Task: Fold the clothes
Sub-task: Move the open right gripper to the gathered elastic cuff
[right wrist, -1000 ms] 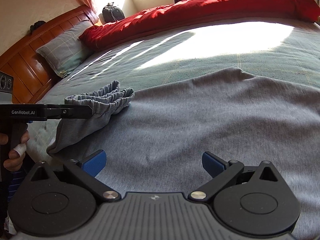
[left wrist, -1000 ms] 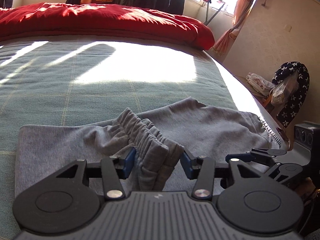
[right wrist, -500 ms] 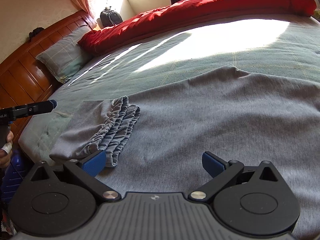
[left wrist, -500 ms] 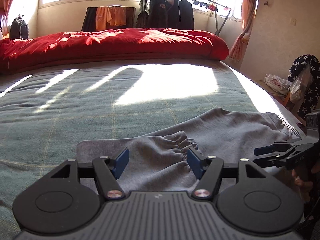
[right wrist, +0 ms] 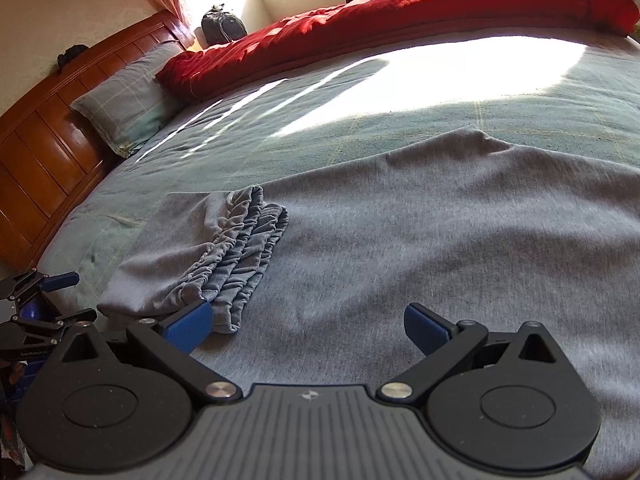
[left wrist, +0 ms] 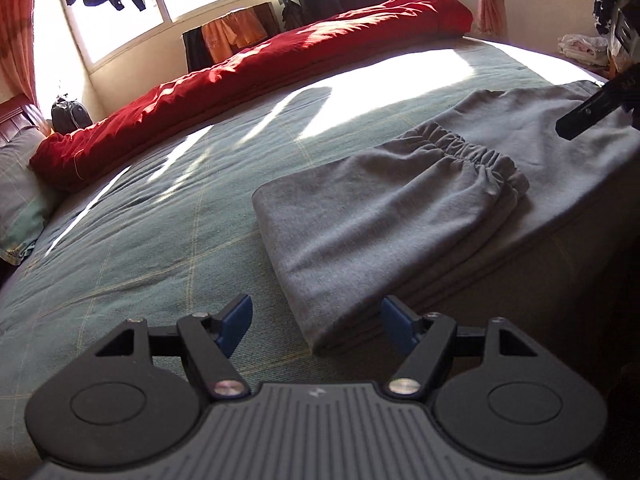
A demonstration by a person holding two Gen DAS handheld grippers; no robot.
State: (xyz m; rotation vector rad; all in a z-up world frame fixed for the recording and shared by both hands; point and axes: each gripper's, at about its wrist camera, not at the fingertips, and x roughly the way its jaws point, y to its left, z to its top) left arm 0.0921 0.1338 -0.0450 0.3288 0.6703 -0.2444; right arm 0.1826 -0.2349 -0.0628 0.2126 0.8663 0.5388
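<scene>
Your left hand-held gripper (left wrist: 316, 326) is opening, nothing clamped, at the folded grey trousers' (left wrist: 384, 216) corner; right hand-held gripper (right wrist: 308, 326) hangs open above them.

Green bedspread (left wrist: 168, 216) lies bare left of grey garment (left wrist: 380, 208): open passage. Red duvet (left wrist: 256, 68) blocks far edge; pillow (right wrist: 124, 96), headboard (right wrist: 48, 136) bound one end.

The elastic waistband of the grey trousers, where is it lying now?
The elastic waistband lies folded back on the grey trousers, left of centre in the right wrist view, on the side toward the wooden headboard, just beyond the right gripper.
</scene>
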